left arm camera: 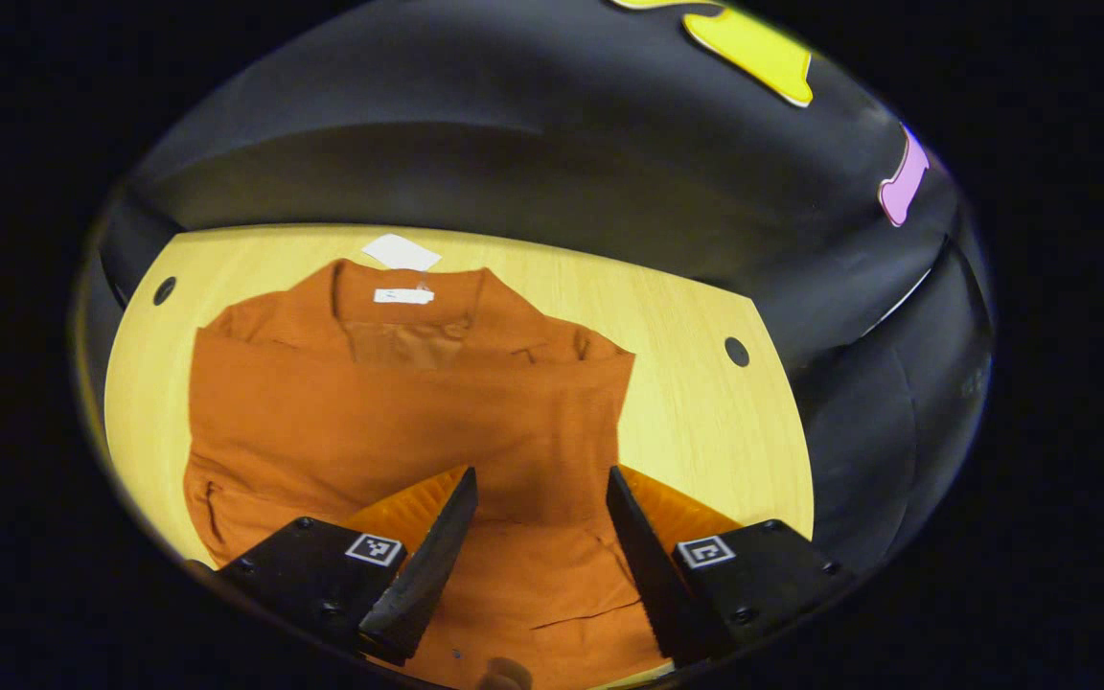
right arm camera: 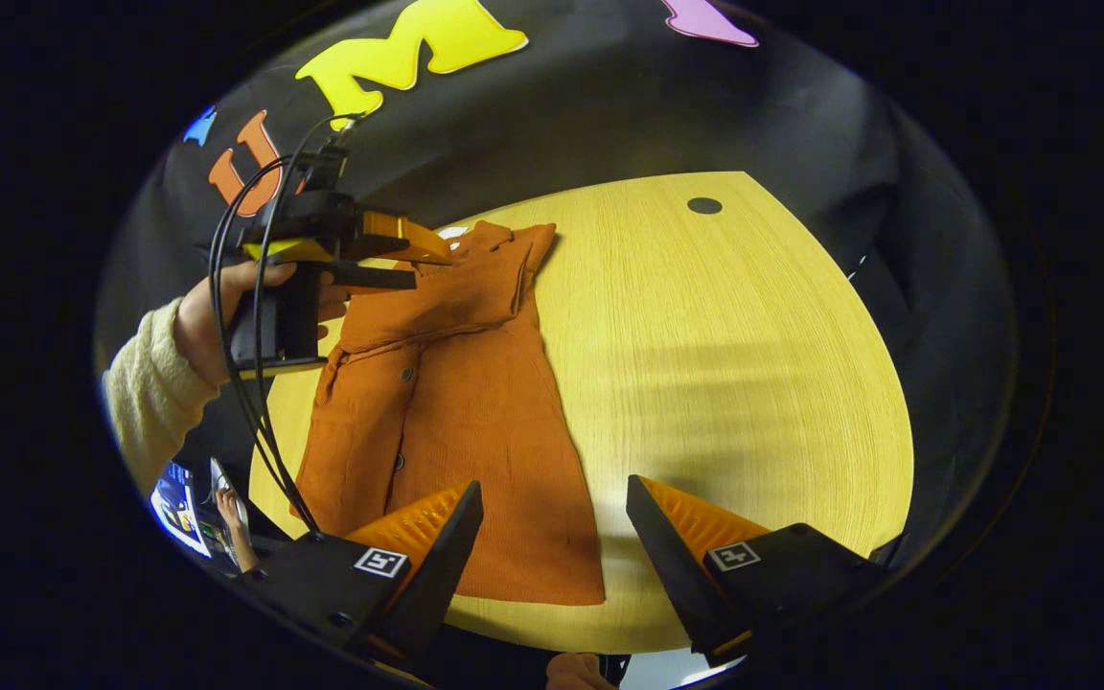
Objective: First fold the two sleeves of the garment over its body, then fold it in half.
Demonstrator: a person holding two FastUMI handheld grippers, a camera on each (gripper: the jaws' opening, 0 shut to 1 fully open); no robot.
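Both claws open, nothing gripped.
Garment (left arm camera: 408,422) flat on desk (right arm camera: 724,364), sleeves folded across body; left claw (left arm camera: 540,537) above it, right claw (right arm camera: 554,546) over hem at 6 o'clock.

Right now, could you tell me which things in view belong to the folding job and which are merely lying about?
Belong to the job:
- orange garment, sleeves folded over its body
- left gripper, open above it
- right gripper, open

Just there:
- wooden table
- white paper tag by the collar
- black cables
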